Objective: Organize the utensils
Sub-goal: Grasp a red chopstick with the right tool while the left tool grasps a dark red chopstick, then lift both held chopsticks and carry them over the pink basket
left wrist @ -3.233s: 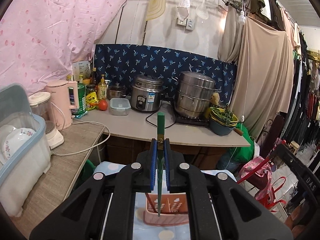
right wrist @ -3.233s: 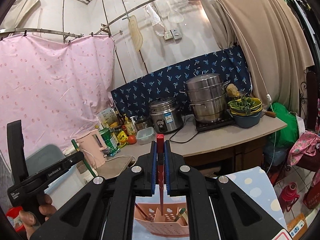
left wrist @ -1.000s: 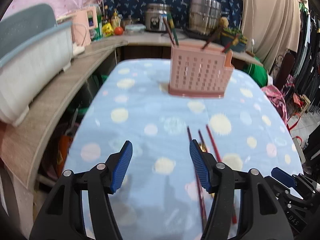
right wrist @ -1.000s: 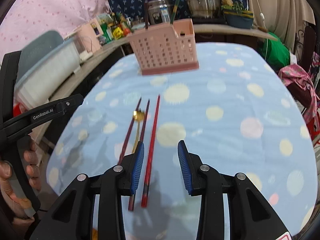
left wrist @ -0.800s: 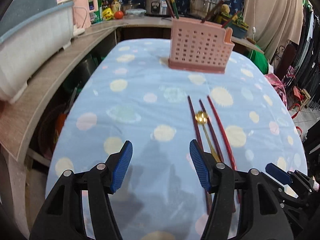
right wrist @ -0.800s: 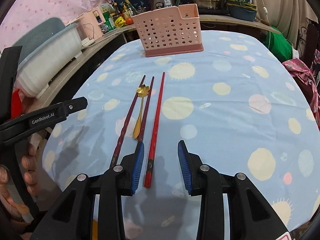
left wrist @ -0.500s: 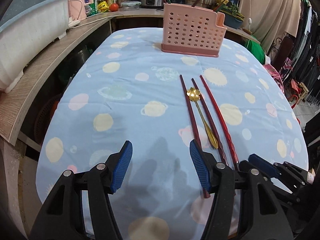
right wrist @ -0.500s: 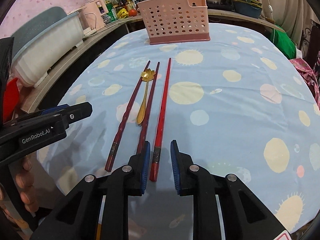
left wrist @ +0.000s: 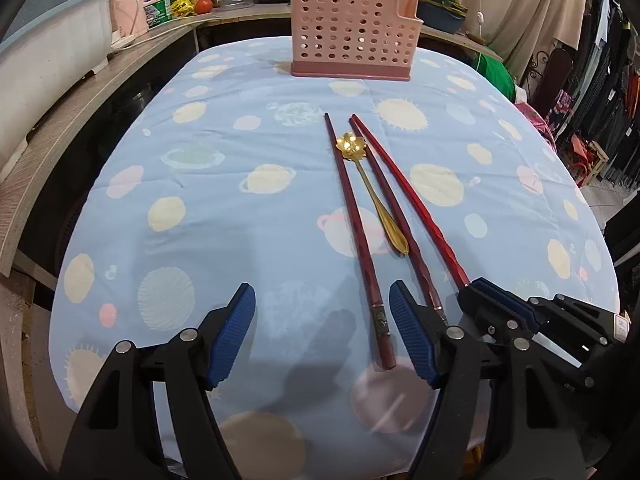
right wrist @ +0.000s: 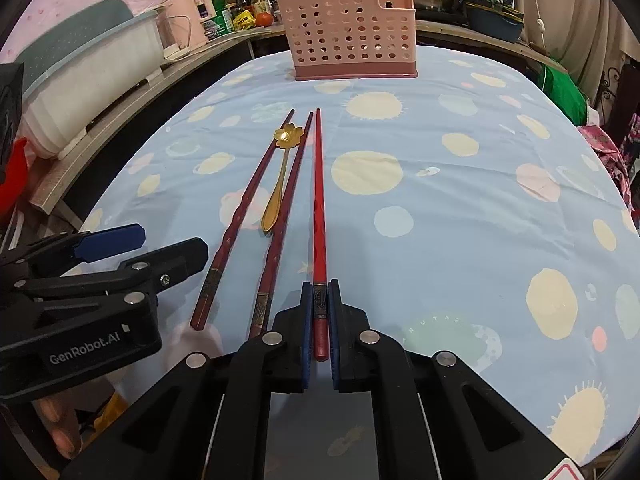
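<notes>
Right hand-held gripper (right wrist: 319,320) just clamped red chopstick (right wrist: 319,216) (left hand-held gripper (left wrist: 322,336) gapes, empty); next lift toward pink basket (right wrist: 352,36).

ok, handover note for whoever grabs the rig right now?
Right tool: has just closed on the near end of the bright red chopstick, which lies flat on the tablecloth.
Left tool: has been opening, nothing between its pads.
Done: several utensils stand in the pink perforated plastic holder.
Left: the red one, two dark red chopsticks and the gold flower-bowl spoon.
</notes>
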`<state>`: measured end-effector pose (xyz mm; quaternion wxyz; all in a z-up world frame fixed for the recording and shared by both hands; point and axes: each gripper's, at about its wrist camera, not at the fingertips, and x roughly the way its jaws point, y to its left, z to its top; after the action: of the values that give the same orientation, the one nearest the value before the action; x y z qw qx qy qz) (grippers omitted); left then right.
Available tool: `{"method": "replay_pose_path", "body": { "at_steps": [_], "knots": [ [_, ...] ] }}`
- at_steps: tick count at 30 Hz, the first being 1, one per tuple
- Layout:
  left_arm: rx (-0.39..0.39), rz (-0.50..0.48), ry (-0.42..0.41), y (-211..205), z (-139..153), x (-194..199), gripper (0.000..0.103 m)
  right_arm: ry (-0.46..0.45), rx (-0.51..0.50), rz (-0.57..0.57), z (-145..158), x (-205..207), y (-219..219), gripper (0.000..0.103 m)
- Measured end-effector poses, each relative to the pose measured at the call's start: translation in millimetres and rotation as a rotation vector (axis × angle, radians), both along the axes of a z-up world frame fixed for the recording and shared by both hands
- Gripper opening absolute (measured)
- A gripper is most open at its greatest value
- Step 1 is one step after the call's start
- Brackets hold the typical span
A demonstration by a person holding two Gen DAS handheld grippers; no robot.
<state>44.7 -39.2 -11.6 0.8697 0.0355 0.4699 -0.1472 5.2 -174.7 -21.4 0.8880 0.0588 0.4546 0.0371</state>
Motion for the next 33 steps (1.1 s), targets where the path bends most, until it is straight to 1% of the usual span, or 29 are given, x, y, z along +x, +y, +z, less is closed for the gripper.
{"method": "replay_pose_path", "body": {
  "at_steps": [6, 8, 9, 12, 13, 14, 16, 19, 23, 27, 33],
  "knots": [
    [0.02, -0.027, 0.024, -11, -12, 0, 0.065, -0.014, 0.033, -0.035, 8, -3, -11, 0.007],
    [0.018, -0.037, 0.04, -13, -16, 0, 0.057, -0.02, 0.04, -0.04, 12, -3, -13, 0.007],
    [0.024, -0.035, 0.031, -14, -16, 0, 0.055, -0.024, 0.043, -0.043, 14, -3, -14, 0.007],
    [0.027, -0.046, 0.025, -16, -14, -2, 0.042, -0.03, 0.05, -0.044, 17, -3, -16, 0.007],
    [0.028, -0.049, 0.025, -16, -14, -2, 0.032, -0.032, 0.053, -0.045, 18, -2, -17, 0.007],
    [0.024, -0.054, 0.029, -16, -13, -2, 0.019, -0.032, 0.057, -0.045, 19, -2, -17, 0.007],
    [0.011, -0.053, 0.045, -14, -13, 0, 0.007, -0.035, 0.062, -0.045, 22, -2, -19, 0.007],
    [-0.014, -0.042, 0.067, -10, -12, 3, 0.007, -0.042, 0.073, -0.047, 27, -1, -21, 0.007],
    [-0.026, -0.025, 0.058, -5, 1, 6, 0.007, -0.062, 0.077, -0.053, 39, 1, -25, 0.007],
    [-0.048, -0.009, 0.022, 2, 26, 12, 0.007, -0.099, 0.085, -0.067, 59, 5, -32, 0.007],
    [-0.083, 0.0, -0.04, 9, 69, 32, 0.007, -0.195, 0.092, -0.093, 104, 20, -50, 0.007]
  ]
}}
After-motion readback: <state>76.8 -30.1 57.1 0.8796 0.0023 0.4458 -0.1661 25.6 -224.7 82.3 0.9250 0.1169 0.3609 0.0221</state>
